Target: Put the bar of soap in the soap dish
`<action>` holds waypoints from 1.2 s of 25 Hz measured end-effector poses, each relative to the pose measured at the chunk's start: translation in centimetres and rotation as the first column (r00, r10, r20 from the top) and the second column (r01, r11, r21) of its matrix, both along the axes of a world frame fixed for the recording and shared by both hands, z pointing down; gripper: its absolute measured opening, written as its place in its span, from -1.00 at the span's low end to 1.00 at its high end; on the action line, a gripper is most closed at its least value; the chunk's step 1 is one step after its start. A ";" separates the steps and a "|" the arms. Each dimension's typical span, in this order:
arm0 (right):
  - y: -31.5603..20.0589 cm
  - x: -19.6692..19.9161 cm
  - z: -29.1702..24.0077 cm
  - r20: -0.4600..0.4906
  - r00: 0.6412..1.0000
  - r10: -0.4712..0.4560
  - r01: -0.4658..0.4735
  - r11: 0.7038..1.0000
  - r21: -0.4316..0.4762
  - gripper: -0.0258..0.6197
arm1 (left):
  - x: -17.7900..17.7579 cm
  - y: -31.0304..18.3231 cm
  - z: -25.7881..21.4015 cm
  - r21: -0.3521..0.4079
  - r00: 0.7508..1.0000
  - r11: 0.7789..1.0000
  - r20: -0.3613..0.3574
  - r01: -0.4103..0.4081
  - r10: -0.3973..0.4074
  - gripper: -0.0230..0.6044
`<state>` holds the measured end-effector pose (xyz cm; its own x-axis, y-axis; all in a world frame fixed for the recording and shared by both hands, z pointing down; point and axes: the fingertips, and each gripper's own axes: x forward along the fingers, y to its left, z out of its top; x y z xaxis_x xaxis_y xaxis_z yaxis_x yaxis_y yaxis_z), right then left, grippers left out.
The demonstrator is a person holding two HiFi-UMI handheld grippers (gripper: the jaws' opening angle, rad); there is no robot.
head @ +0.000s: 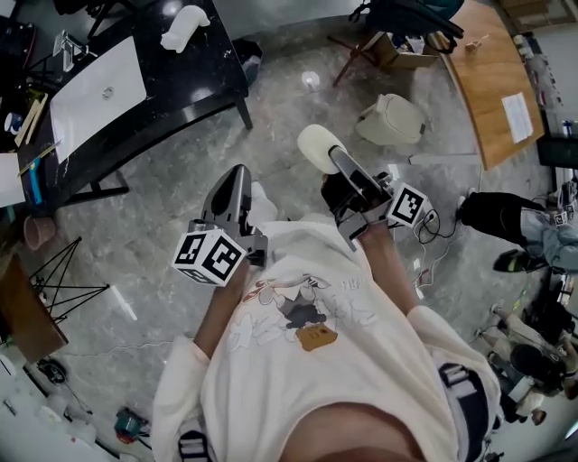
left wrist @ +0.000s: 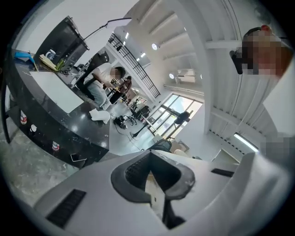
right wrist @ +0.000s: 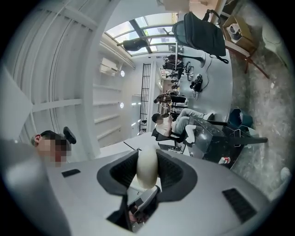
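Note:
My right gripper is shut on a cream oval bar of soap, held out over the grey marble floor. In the right gripper view the soap stands on edge between the dark pads of the right gripper. My left gripper is lower left of it, jaws together with nothing in them; in its own view the left gripper shows no gap. A white lumpy object lies on the black table, far ahead to the left. I cannot tell whether it is the soap dish.
A white basin is set into the black table. A wooden table stands at the upper right, a cream bin on the floor before it. Cables and a seated person's legs are at the right, a black wire stand at the left.

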<state>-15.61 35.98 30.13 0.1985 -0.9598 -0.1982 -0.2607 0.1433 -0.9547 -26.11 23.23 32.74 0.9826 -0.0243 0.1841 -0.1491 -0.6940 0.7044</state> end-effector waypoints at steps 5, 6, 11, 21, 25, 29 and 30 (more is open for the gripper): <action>-4.4 3.3 0.5 -0.003 0.999 0.042 -0.042 0.999 -0.017 -0.54 | 2.8 -4.9 0.3 -0.019 1.000 1.000 -0.006 -0.025 0.025 -0.91; -5.0 3.6 0.8 0.012 0.999 0.048 -0.048 0.999 -0.026 -0.54 | 3.0 -5.5 0.5 -0.027 1.000 0.999 0.000 -0.026 0.026 -0.91; -7.6 6.4 1.7 0.029 0.999 0.037 -0.035 0.998 -0.054 -0.54 | 5.1 -8.0 2.2 -0.070 1.000 0.997 0.025 -0.012 0.014 -0.91; -13.3 18.4 4.1 0.074 0.996 -0.051 0.055 0.998 -0.043 -0.54 | 14.8 -11.9 4.5 -0.102 0.993 0.992 0.098 0.071 -0.061 -0.91; -16.1 25.9 5.0 0.055 0.989 -0.137 0.139 0.990 -0.039 -0.54 | 21.8 -13.7 5.7 -0.090 0.981 0.986 0.143 0.144 -0.130 -0.91; -18.5 33.4 5.2 0.054 0.969 -0.240 0.243 0.969 -0.055 -0.54 | 30.0 -13.7 5.2 -0.056 0.973 0.985 0.175 0.163 -0.151 -0.91; -18.9 35.0 5.0 0.048 0.964 -0.263 0.265 0.962 -0.058 -0.54 | 31.8 -13.6 4.9 -0.052 0.972 0.985 0.177 0.166 -0.155 -0.91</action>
<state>19.44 17.04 35.14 -0.0574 -0.9895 -0.1323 -0.1834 0.1407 -0.9729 5.72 9.67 37.67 0.9203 -0.1610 0.3566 -0.3776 -0.6040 0.7018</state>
